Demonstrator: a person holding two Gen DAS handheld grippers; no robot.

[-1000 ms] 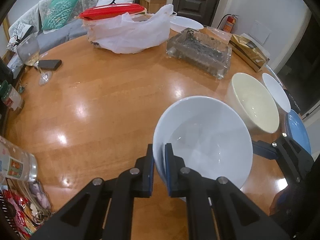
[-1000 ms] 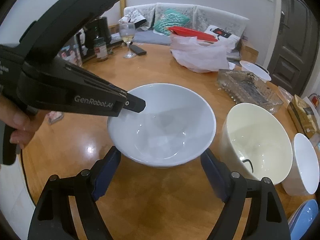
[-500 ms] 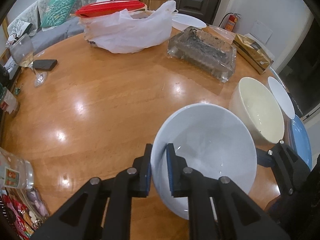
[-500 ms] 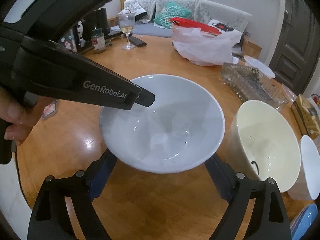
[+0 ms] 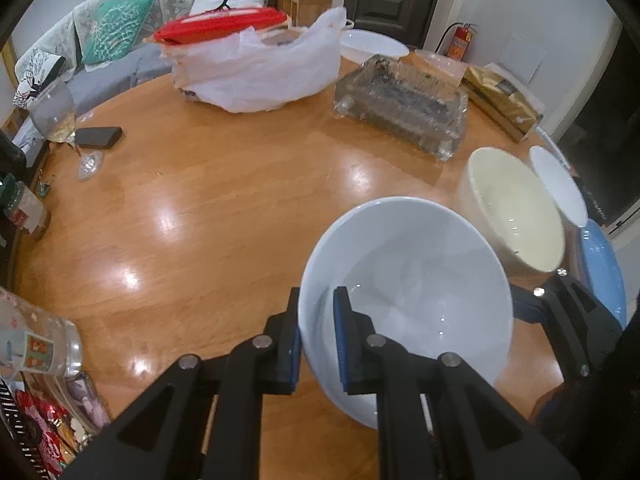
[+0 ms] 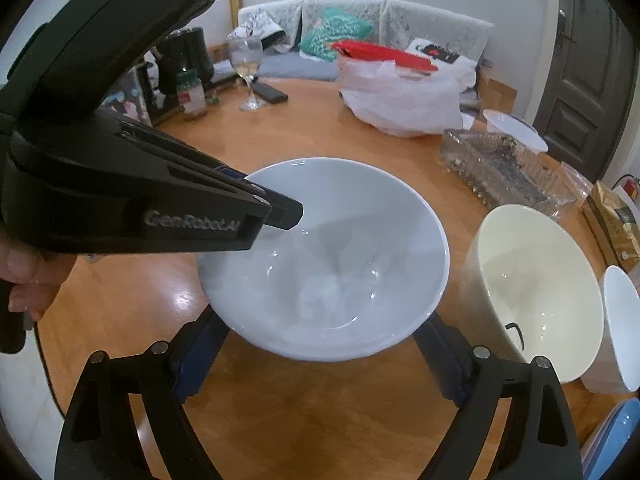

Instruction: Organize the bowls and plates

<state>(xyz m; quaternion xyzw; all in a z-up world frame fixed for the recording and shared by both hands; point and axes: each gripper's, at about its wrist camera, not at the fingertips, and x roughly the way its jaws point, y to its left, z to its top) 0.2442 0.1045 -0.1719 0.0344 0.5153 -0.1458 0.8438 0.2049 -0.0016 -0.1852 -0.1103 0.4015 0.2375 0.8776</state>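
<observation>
White bowl [image 5: 408, 292] pinched by the rim, lower centre of frame, raised off the table.

Left gripper [image 5: 316, 342] clamped on one wall only; right gripper [image 6: 320, 354] spread wide beneath, not touching. Likely risks: slipping or swinging on that glossy rim, knocking the cream bowl [image 6: 536, 292] at right. Shiny round wooden table [image 5: 208, 208], cluttered; sofa and door behind.

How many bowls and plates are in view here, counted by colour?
White: 3 (held white bowl, small white bowl, far white dish)
Cream: 1 (cream bowl)
Blue: 1 (blue dish)
Total: 5
</observation>
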